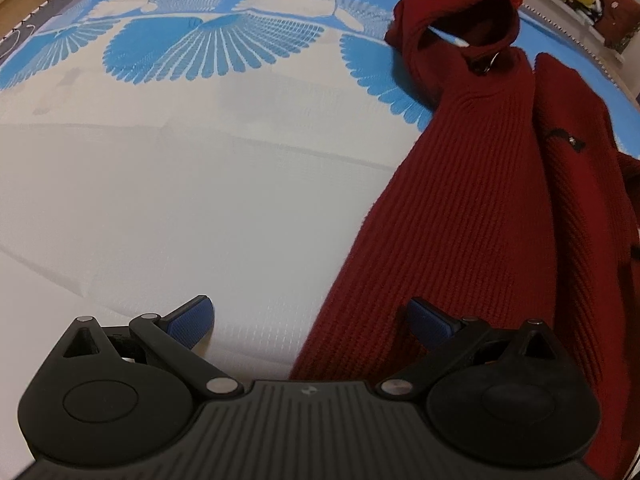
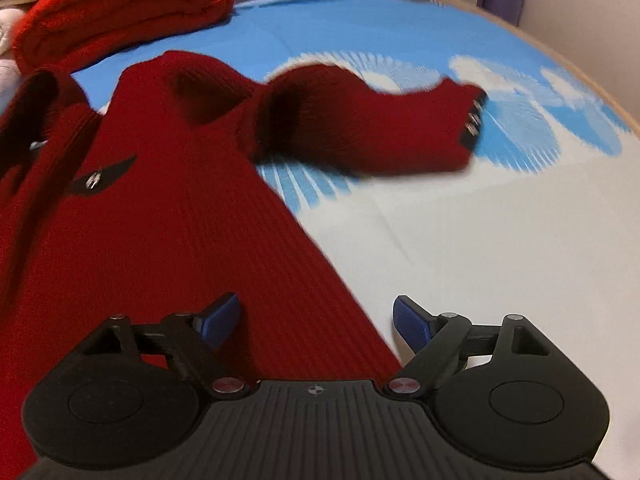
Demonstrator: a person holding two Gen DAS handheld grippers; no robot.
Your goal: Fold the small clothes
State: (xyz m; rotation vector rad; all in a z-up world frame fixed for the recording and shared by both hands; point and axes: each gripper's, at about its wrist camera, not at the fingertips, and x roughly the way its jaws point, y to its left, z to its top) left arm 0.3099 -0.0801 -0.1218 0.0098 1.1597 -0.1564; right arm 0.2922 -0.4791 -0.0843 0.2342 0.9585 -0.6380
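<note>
A dark red ribbed knit garment (image 1: 472, 208) is lying spread on a white and blue mat (image 1: 168, 184) printed with fan-shaped feather patterns. In the left wrist view it is running along the mat's right side, its collar end twisting up toward the far edge. In the right wrist view one sleeve (image 2: 372, 128) is stretching out to the right across the blue print, blurred, with small metal buttons showing at its cuff. A brighter red folded knit (image 2: 124, 8) is sitting near the mat's far left corner in that view.

The left gripper (image 1: 310, 320) is hanging just above the mat with its blue pads standing wide apart, straddling the garment's near left edge and gripping nothing. The right gripper (image 2: 316, 320) is hovering over the garment's near right edge, its jaws also spread wide, nothing pinched between them.
</note>
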